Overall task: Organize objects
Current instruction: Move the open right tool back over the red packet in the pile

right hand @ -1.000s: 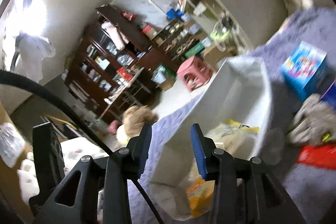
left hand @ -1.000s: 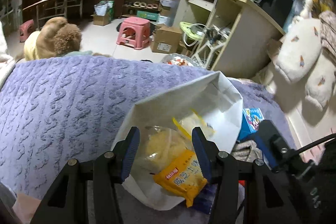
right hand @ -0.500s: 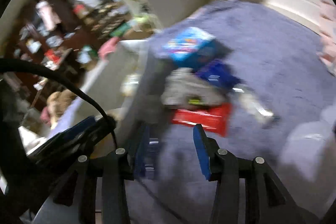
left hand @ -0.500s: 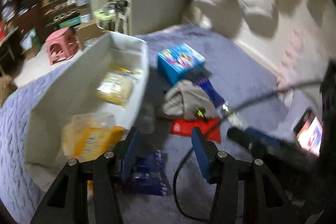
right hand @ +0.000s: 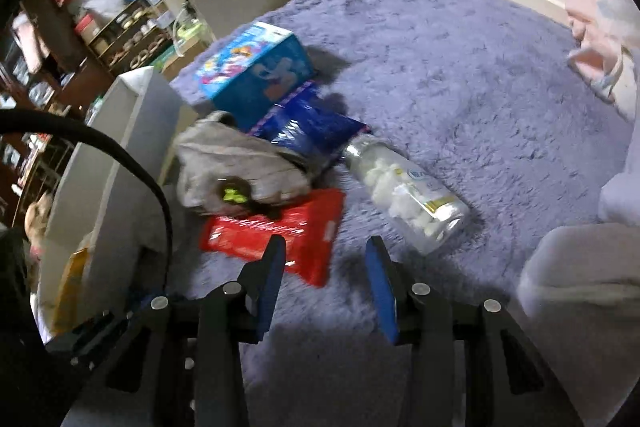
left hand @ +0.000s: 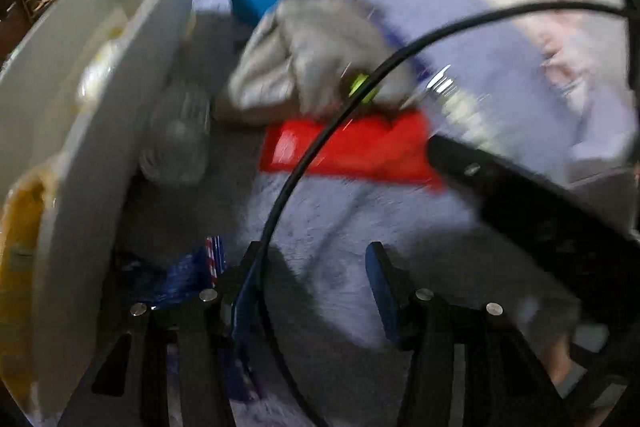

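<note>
On the purple blanket lie a red packet (right hand: 280, 239), a grey cloth bundle (right hand: 236, 171), a dark blue packet (right hand: 308, 127), a blue box (right hand: 256, 67) and a clear bottle of white pieces (right hand: 408, 195). My right gripper (right hand: 324, 259) hovers just short of the red packet's near edge; its jaws are closing with nothing between them. My left gripper (left hand: 312, 267) points down at bare blanket short of the red packet (left hand: 348, 151); its jaws are opening, and only a black cable crosses the gap. A second blue packet (left hand: 184, 271) lies by its left finger.
A white bin (left hand: 100, 131) stands at the left, with a yellow packet (right hand: 72, 279) inside. A clear plastic item (left hand: 176, 143) leans by its wall. Pink cloth (right hand: 600, 47) lies far right, and a pale padded shape (right hand: 580, 267) at lower right. Shelves and a counter stand behind.
Both grippers swung away from the white bin and came down toward the pile on the blanket. Each view now looks steeply down at the red packet.
</note>
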A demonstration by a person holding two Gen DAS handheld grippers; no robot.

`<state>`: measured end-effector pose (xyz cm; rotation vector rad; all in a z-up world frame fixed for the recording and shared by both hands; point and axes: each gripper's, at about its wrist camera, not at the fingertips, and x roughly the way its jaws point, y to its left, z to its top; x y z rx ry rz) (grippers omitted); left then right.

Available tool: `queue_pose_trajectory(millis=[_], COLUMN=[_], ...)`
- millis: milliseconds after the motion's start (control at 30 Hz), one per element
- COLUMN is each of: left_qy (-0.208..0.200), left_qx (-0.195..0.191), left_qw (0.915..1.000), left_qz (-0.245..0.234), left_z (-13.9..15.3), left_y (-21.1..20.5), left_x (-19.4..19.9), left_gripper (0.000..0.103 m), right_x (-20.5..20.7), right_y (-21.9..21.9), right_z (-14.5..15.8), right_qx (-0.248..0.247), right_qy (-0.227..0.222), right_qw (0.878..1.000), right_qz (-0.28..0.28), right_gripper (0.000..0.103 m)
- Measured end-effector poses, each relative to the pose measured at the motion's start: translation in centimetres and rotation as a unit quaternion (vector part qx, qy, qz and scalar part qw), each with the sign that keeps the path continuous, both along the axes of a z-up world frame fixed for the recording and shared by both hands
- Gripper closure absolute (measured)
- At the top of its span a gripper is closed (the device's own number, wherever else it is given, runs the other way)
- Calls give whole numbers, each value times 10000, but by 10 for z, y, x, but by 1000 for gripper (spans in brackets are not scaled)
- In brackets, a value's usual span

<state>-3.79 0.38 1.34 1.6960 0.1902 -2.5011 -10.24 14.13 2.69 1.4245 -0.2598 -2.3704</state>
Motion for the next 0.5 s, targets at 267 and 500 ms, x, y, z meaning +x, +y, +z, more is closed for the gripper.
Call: queue_pose_trajectory(millis=[267,500], left_qy=[1236,1209], left_qx=[-988,-999], left_qw=[9873,9875], left_qz=[-136,-130], left_z=[-6,-3], left_y=[18,21], left_x=[29,34], left_gripper=[7,6], right_x=[-10,-11], right_y=[10,8], right_z=[-17,-16], right_qx=[-560,-510], right_qy=[-295,-285], right_qw=[9979,9983], right_qz=[-141,-86], right_gripper=[52,52])
